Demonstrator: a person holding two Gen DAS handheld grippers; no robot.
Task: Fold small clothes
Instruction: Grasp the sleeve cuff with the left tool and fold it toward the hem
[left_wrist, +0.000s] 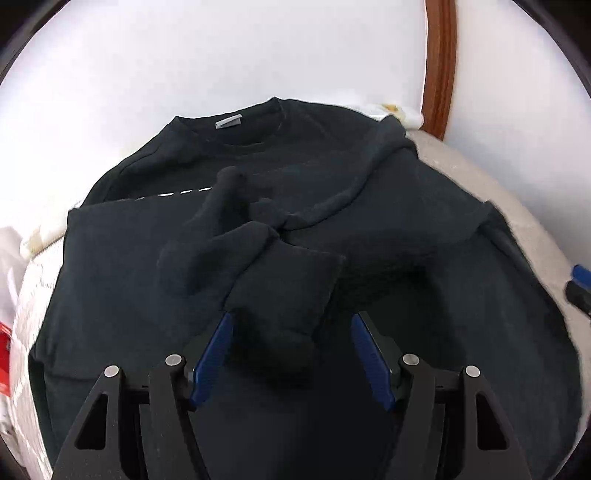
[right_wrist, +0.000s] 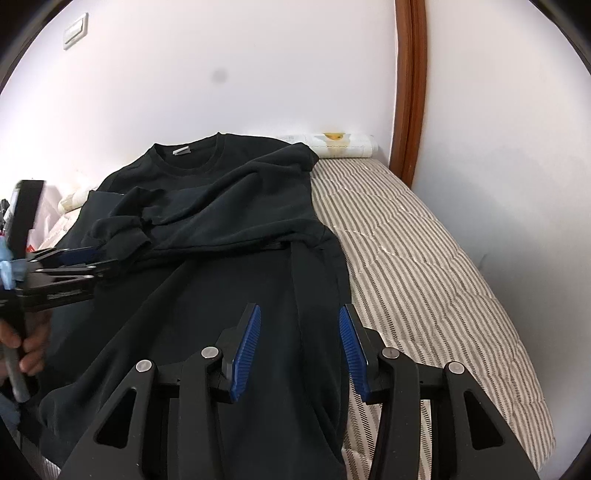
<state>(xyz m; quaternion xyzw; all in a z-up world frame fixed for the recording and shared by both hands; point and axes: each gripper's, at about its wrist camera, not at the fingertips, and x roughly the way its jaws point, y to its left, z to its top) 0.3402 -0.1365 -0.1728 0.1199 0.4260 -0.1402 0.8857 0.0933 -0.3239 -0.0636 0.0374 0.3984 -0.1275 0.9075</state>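
A black long-sleeved sweatshirt (left_wrist: 332, 229) lies flat on the bed, collar toward the wall, and it also shows in the right wrist view (right_wrist: 229, 229). Both sleeves are folded across the chest. In the left wrist view my left gripper (left_wrist: 291, 325) is open, its blue pads either side of a sleeve cuff (left_wrist: 284, 291) lying between them. In the right wrist view the left gripper (right_wrist: 74, 262) sits over that cuff. My right gripper (right_wrist: 299, 317) is open and empty above the sweatshirt's right side edge near the hem.
The striped mattress (right_wrist: 424, 266) extends to the right of the sweatshirt. A white wall and a brown wooden frame (right_wrist: 410, 92) stand behind. A patterned pillow (right_wrist: 340, 144) lies at the bed's head. White and red items (left_wrist: 7, 295) sit at the left edge.
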